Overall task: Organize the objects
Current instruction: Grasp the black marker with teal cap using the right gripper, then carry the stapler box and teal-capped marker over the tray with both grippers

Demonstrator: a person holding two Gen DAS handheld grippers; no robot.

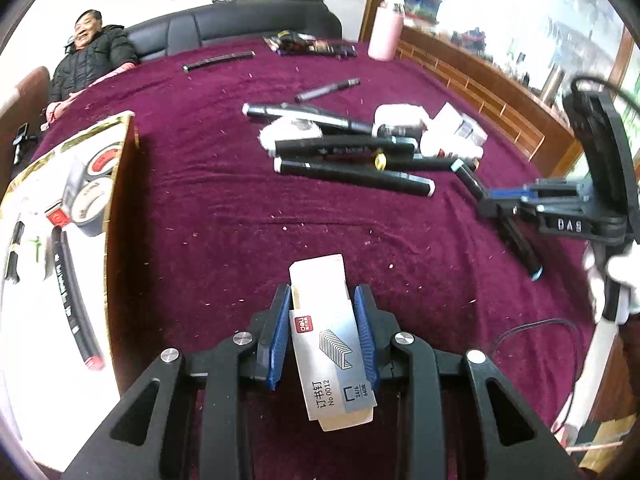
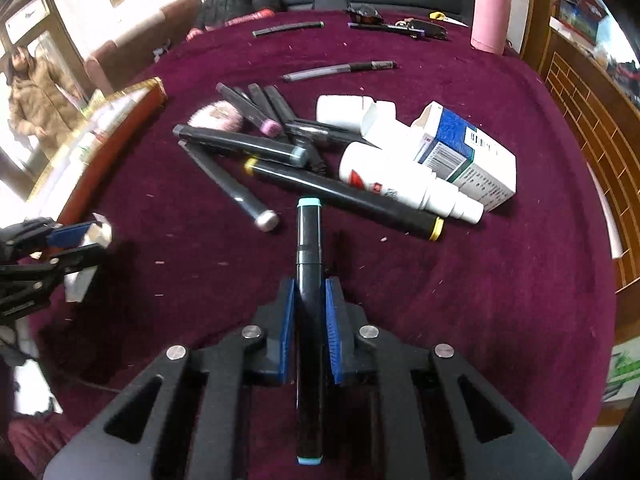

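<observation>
My left gripper [image 1: 323, 295] is shut on a small white-and-grey staple box [image 1: 330, 344], held above the dark red tablecloth [image 1: 224, 216]. In the right wrist view that gripper [image 2: 90, 242] shows at the left edge with the box [image 2: 101, 233] in it. My right gripper [image 2: 311, 294] is shut on a black marker with light-blue end caps [image 2: 308, 232], which runs back between the fingers. The left wrist view has the right gripper [image 1: 505, 209] at the right, its marker [image 1: 525, 249] pointing down at the cloth.
A pile of black markers [image 2: 244, 146], a white bottle [image 2: 400, 186] and a blue-and-white carton [image 2: 466, 152] lie mid-table. A gold-rimmed box [image 1: 117, 184] at the left holds tape rolls and markers. A pink bottle [image 1: 386, 34] stands far right. A person [image 1: 94, 60] sits at the far side.
</observation>
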